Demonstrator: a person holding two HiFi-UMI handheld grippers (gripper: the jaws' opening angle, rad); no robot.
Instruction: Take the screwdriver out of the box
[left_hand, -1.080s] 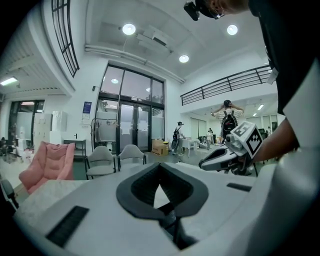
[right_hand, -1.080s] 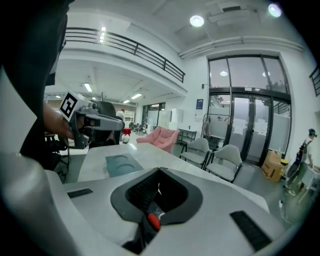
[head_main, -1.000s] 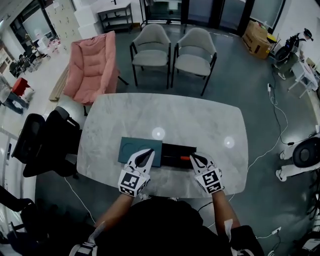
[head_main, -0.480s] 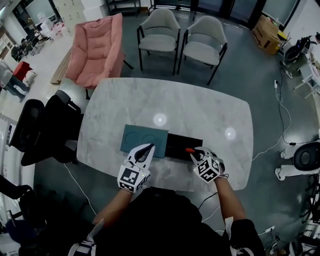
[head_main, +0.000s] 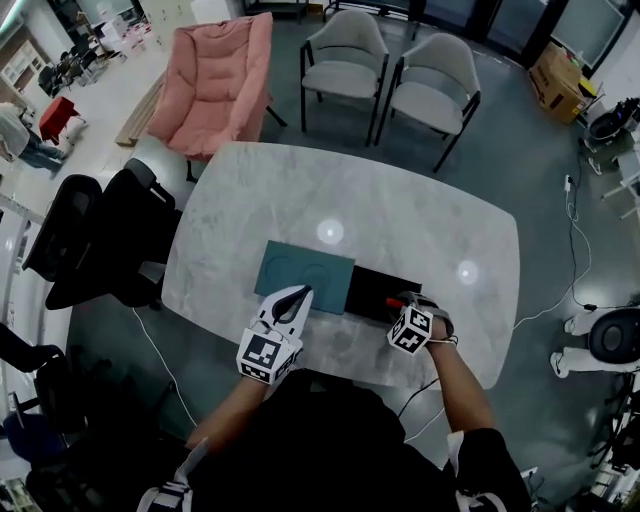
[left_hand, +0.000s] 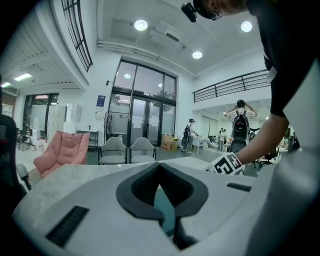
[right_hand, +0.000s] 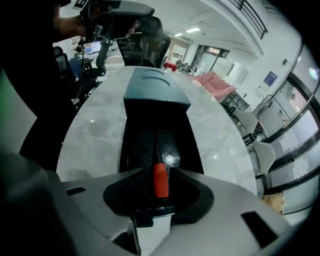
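Note:
A black open box (head_main: 372, 290) lies on the marble table (head_main: 400, 220) with its teal lid (head_main: 305, 275) beside it on the left. The screwdriver lies inside the box, and its red handle (right_hand: 160, 181) shows in the right gripper view. My right gripper (right_hand: 161, 172) points steeply down into the box (right_hand: 150, 125). Its jaws are opening, with the red handle between them and not squeezed. In the head view it (head_main: 402, 304) stands over the box's right end. My left gripper (head_main: 297, 296) is shut on nothing at the lid's near edge (left_hand: 164, 210).
Two grey chairs (head_main: 390, 70) and a pink folding chair (head_main: 215, 80) stand beyond the table's far side. A black office chair (head_main: 100, 235) is at the left. A cable (head_main: 570, 250) runs over the floor on the right. People stand far off in the left gripper view.
My right gripper has dropped and tipped down over the box, and its jaws have parted around the red handle. The left gripper has shifted a little along the lid's edge.

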